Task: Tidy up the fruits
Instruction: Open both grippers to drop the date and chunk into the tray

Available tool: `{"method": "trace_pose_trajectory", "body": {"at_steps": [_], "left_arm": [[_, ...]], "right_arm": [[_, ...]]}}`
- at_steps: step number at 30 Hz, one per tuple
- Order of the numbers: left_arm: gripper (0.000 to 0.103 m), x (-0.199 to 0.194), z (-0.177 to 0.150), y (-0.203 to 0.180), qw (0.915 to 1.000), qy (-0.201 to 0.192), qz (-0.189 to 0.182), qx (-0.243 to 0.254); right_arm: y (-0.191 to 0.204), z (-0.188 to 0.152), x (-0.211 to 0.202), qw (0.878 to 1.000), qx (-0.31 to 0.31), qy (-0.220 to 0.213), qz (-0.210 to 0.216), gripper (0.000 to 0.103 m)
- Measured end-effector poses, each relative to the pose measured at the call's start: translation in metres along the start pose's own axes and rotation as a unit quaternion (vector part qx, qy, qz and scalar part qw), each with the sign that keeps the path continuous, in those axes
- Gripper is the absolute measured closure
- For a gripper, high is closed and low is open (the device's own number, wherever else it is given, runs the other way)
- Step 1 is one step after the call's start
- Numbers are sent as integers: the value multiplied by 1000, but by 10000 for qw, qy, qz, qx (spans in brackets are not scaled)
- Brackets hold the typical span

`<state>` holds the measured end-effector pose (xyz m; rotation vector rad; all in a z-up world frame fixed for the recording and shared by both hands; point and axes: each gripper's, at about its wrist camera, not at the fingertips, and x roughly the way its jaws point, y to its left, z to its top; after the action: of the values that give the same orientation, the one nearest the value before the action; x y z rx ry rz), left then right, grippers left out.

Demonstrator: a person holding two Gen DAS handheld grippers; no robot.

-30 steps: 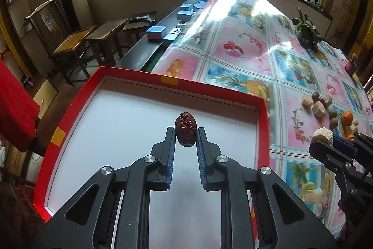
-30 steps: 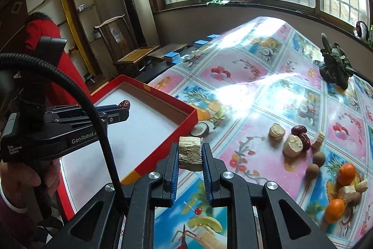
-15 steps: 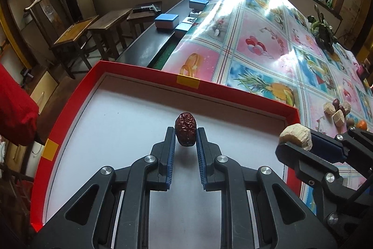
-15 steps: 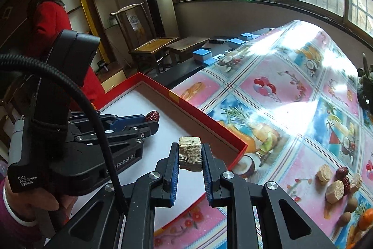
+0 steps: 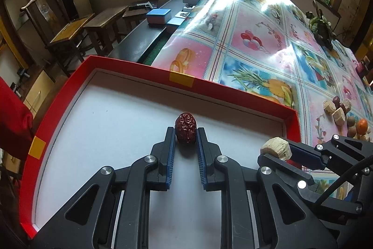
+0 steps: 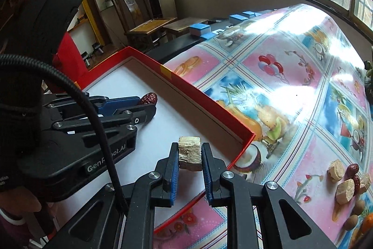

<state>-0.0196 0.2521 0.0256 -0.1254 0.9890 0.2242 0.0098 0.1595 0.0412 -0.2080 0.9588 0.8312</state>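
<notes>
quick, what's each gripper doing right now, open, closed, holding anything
Left gripper: closed on a wrinkled red date, over the red tray.
Right gripper: closed on a pale tan fruit chunk.

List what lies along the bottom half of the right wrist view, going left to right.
left gripper holding the red date → right gripper holding the pale chunk → red tray's corner → loose fruit pile on the tablecloth.

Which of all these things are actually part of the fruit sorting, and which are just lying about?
Part of the job:
red tray
red date in left gripper
pale chunk in right gripper
loose fruit pile

Lying about:
blue boxes
wooden chair
potted plant
</notes>
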Motion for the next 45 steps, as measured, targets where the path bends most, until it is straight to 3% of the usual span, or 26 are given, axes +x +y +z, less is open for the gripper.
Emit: {"method": "trace_pose_trajectory", "body": {"at_steps": [9, 16, 18, 23, 27, 37, 45], "left_arm": [[86, 0, -2, -8, 9998, -57, 144, 80], [85, -5, -2, -5, 9991, -202, 377, -8], [81, -8, -1, -5, 9992, -222, 341, -41], [44, -22, -3, -12, 9985, -402, 370, -47], [43, -33, -4, -21, 9979, -494, 410, -16], [43, -56, -10, -63, 9981, -608, -43, 117], [43, -52, -19, -127, 9956, -376, -609, 606]], "right_arm": [[-9, -4, -2, 9999, 97, -103, -19, 85], [-8, 0, -9, 9995, 147, -267, -42, 71], [-9, -2, -15, 9993, 189, -317, -2, 71], [-13, -11, -33, 9984, 323, -469, -26, 70], [-20, -23, -54, 9961, 583, -663, -48, 64], [-45, -58, -93, 9926, 901, -740, -333, 63], [-77, -101, -128, 9855, 1234, -701, -928, 62]]}}
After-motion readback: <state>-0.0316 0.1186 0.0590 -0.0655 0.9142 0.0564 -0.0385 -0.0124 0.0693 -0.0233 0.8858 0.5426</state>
